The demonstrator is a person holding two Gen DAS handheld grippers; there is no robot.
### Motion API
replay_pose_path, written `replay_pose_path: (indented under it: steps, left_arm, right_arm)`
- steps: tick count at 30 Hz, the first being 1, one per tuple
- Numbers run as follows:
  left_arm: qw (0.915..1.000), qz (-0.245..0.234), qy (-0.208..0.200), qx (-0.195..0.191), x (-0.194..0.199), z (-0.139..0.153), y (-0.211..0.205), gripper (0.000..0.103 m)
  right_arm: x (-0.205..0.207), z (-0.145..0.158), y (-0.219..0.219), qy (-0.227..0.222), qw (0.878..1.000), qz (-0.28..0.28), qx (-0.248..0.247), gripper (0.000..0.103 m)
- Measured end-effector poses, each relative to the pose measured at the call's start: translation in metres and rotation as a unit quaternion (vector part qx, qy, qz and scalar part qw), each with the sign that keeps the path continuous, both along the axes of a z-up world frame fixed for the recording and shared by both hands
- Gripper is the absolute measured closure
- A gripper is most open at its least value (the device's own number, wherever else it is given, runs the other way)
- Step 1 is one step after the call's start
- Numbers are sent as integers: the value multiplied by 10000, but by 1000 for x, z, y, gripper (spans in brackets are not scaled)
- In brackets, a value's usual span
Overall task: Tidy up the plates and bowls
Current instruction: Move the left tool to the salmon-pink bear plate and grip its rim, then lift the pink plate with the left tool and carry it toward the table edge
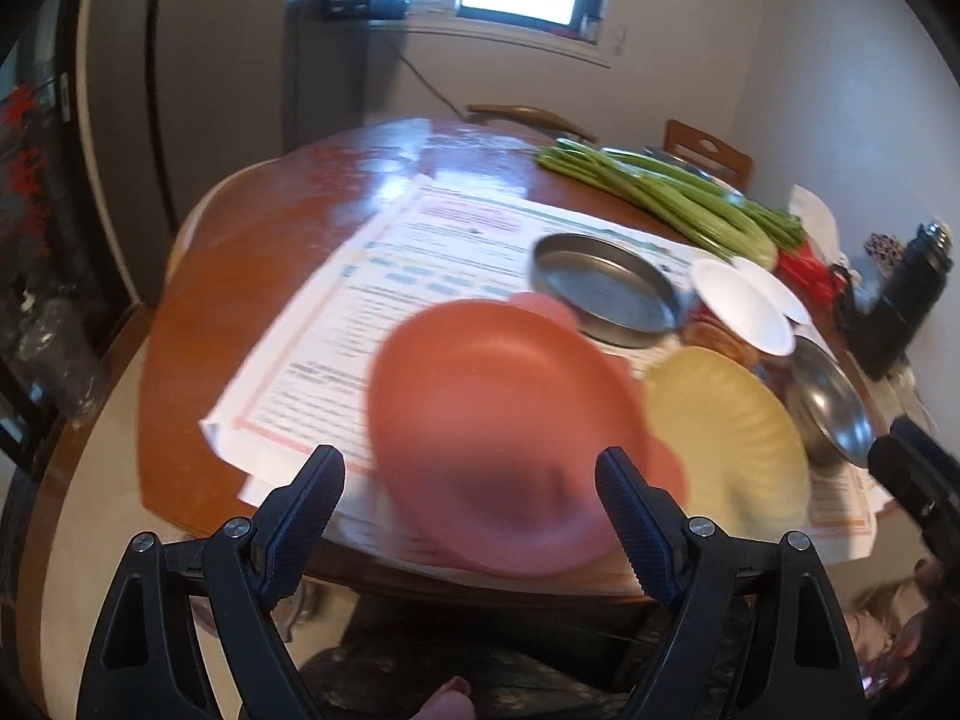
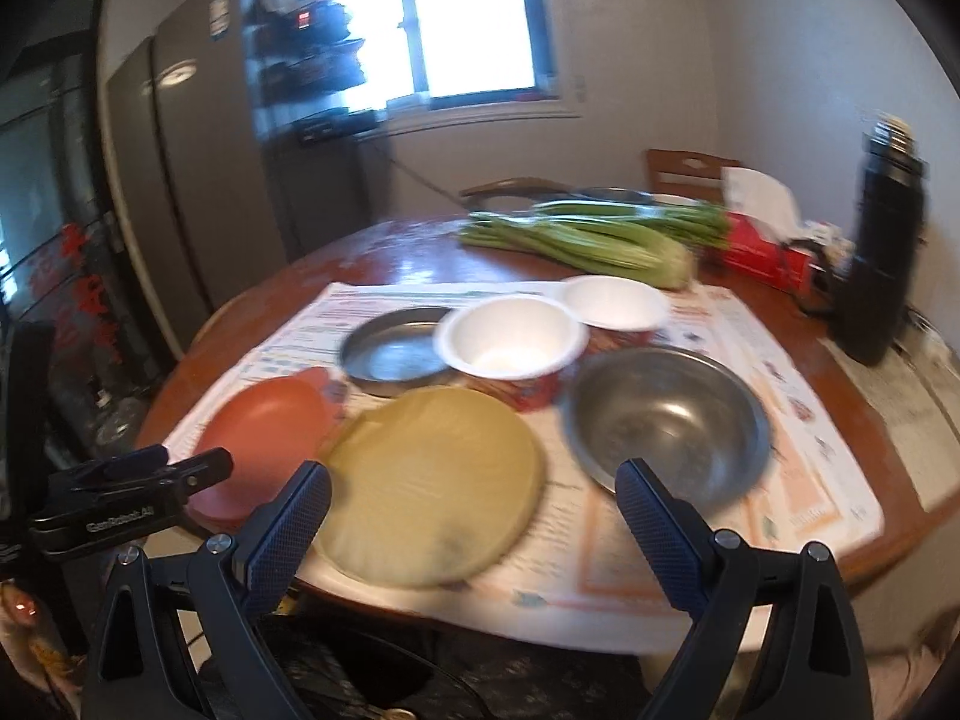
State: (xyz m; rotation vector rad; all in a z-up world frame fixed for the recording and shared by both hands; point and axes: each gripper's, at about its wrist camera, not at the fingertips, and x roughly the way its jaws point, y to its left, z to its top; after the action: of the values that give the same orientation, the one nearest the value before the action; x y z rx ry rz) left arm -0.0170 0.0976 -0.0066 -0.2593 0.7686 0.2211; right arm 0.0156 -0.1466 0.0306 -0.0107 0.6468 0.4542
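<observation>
A red-orange plate [image 1: 498,432] lies on newspaper near the table's front edge; my left gripper [image 1: 471,486] is open just in front of it, holding nothing. Beside it lies a yellow plate [image 1: 726,438], also in the right wrist view [image 2: 432,480]. My right gripper [image 2: 474,498] is open and empty over the yellow plate's near edge. Behind stand a flat steel pan [image 2: 393,351], a white bowl [image 2: 510,339] in a red cup, a second white bowl [image 2: 615,300] and a steel bowl [image 2: 669,420]. The red plate [image 2: 258,438] shows at left.
The round wooden table [image 1: 240,252] is covered with newspaper [image 1: 420,252]. Celery [image 2: 576,240], a red tissue box [image 2: 762,252] and a black thermos [image 2: 882,240] stand at the back right. Chairs [image 2: 684,168] stand behind. The left gripper's body [image 2: 120,504] shows at the left.
</observation>
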Motion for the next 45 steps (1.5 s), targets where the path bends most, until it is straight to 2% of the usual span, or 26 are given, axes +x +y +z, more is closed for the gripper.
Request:
replay_pose_path:
  steps: [4,7,12,16,18,21,24,26,30,31,34,37,42,45]
  left_arm:
    - [10000,11,12,-61,3,-7,13,17]
    - [9999,-24,53,-152,8,-12,19,17]
    - [9994,-110,213,-260,21,-25,27,17]
    - [9992,-181,231,-271,27,-28,27,17]
    - [9994,-221,236,-127,31,-29,24,17]
    - [9994,-203,260,-49,33,-31,23,17]
    - [9993,-189,306,-73,35,-34,24,17]
    - [9992,-185,340,-102,36,-36,26,17]
    - [9989,-200,366,-193,36,-38,26,19]
    - [9989,-195,364,-210,36,-39,26,21]
    - [9991,-147,340,-187,36,-38,26,43]
    - [9988,-224,336,-261,37,-37,26,55]
    - [9986,-210,324,-364,37,-37,28,57]
    - [9984,-159,325,-442,37,-37,33,58]
  right_arm:
    - [19,3,31,205,9983,543,3,9]
    - [30,0,59,201,9960,828,-256,10]
    - [57,-15,94,567,9904,1176,-448,11]
    - [69,-27,124,448,9857,1307,-962,13]
    - [73,-30,134,416,9825,1446,-1096,20]
    - [85,-40,141,780,9787,1594,-1029,31]
    - [95,-50,145,1035,9763,1628,-986,38]
    - [99,-54,149,1073,9751,1636,-1043,44]
    - [99,-58,153,942,9743,1642,-1225,49]
    - [97,-58,153,911,9736,1676,-1256,50]
    - [93,-59,155,863,9716,1782,-1300,54]
    - [89,-60,157,797,9704,1839,-1347,54]
    - [80,-60,160,673,9694,1848,-1472,54]
    - [80,-58,157,781,9708,1841,-1322,54]
